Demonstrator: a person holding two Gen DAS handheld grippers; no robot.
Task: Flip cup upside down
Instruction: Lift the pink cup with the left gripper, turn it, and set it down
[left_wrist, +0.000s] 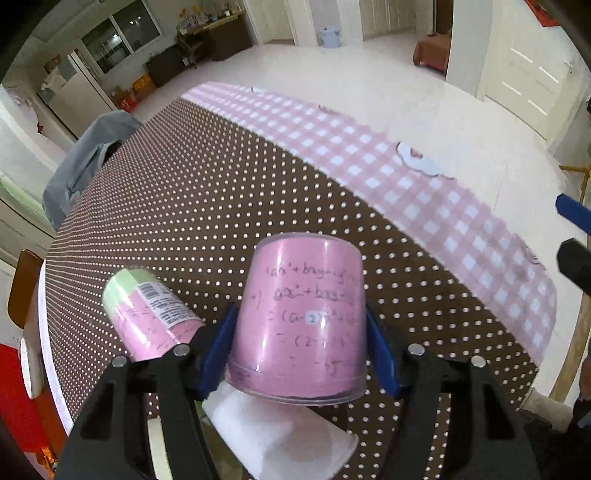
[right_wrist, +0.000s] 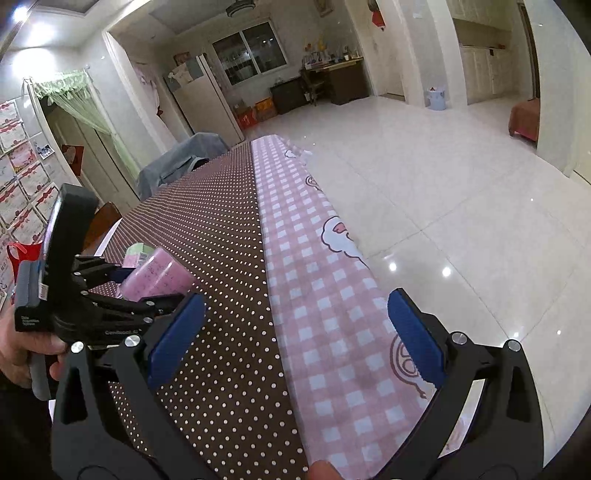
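A pink cup (left_wrist: 308, 314) with handwritten formulas is held between the blue pads of my left gripper (left_wrist: 301, 350), closed end away from the camera, rim toward it, tilted above the table. It also shows in the right wrist view (right_wrist: 155, 278), gripped by the left gripper (right_wrist: 110, 295). A second pink and green cup (left_wrist: 147, 314) with a barcode label lies beside it on the left. My right gripper (right_wrist: 295, 332) is open and empty over the tablecloth, right of the cup.
The table has a brown polka-dot cloth (left_wrist: 207, 206) and a pink checked cloth (right_wrist: 325, 295) along its right edge. A white paper piece (left_wrist: 280, 432) lies under the held cup. A grey-covered chair (left_wrist: 85, 158) stands at the far end.
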